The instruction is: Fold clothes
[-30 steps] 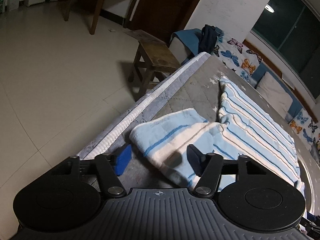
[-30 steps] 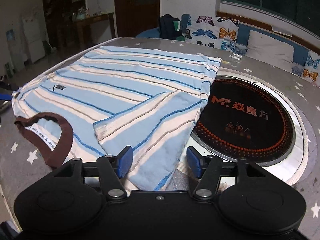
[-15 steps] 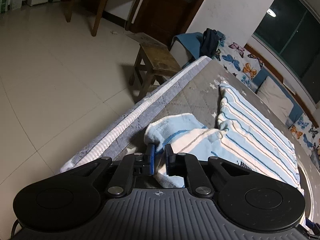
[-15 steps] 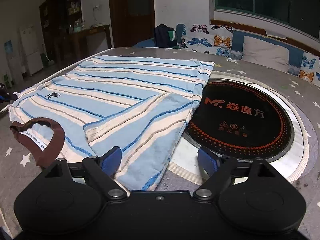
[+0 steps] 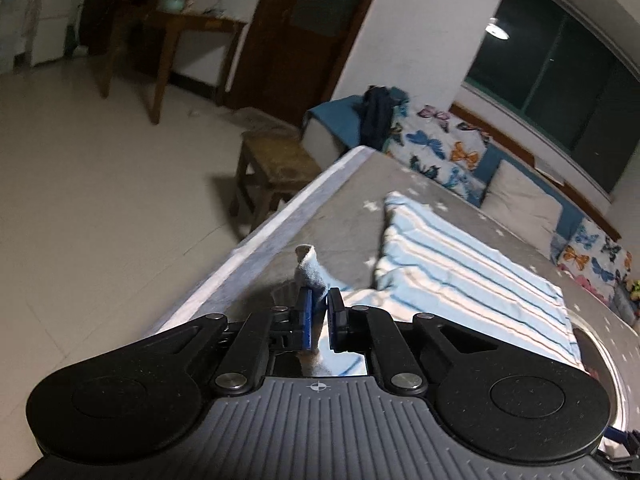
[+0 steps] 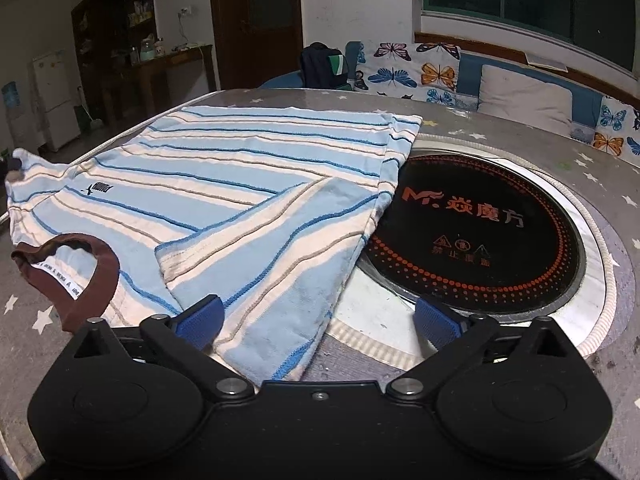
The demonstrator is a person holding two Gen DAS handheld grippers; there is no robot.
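- Left gripper (image 5: 319, 304), at lower centre of its view, has its jaws pinched nearly together on a fold of the shirt (image 5: 460, 276); a twist of cloth pokes up just above the fingertips.
- Right gripper (image 6: 316, 320), at the bottom of its view, is spread wide and holds nothing; its left blue pad (image 6: 200, 318) lies against the folded-over sleeve (image 6: 260, 276), its right pad sits over the pale ring around the cooktop (image 6: 476, 232).
- Shirt, light blue with white and tan stripes, lies spread on the grey star-print table (image 6: 24, 312), filling the left and centre of the right view.
- Its brown collar (image 6: 86, 280) is at lower left; the shirt's right edge overlaps the rim of the round black cooktop.
- Wooden stool (image 5: 272, 164) stands on the floor beyond the table edge, upper centre of the left view.
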